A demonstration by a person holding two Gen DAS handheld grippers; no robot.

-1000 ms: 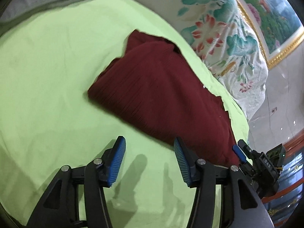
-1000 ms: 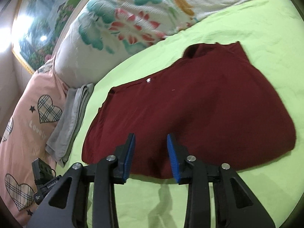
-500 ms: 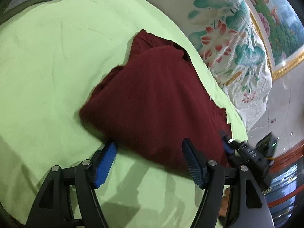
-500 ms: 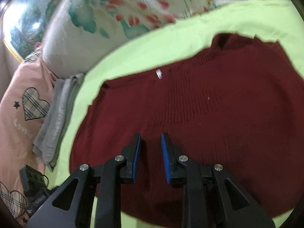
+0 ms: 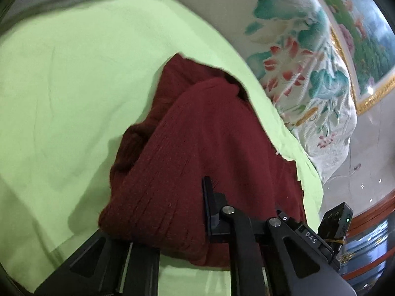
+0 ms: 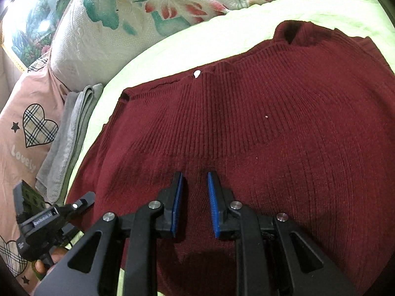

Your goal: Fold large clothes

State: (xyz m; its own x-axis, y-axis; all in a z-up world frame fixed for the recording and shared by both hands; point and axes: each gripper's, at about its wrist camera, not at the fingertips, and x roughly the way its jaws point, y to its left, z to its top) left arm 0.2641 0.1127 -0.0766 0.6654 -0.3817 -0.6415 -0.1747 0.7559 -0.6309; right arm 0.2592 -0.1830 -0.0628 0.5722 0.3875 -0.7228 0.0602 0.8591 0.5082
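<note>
— Both tongs are on the maroon ribbed sweater (image 6: 271,128), yes?

— Yes. My left tongs (image 5: 158,212) have the sweater's near edge bunched up between the fingers, one finger buried under the knit, so I judge them pinching it, though I cannot see the pads. My right tongs (image 6: 195,204) sit slightly parted, resting over the flat knit, gripping nothing.

— Where is the sweater?

— Spread on the bed's green sheet (image 5: 61,86), collar toward the floral quilt (image 6: 111,24).

— Which step?

— Probably starting a fold: next I should lift that edge and carry it across while the right holds the body down.

— Views differ?

— Only the right shows the collar, white speck, grey folded towel (image 6: 66,143) and heart-print pillow (image 6: 27,128); only the left shows the lifted edge.
</note>
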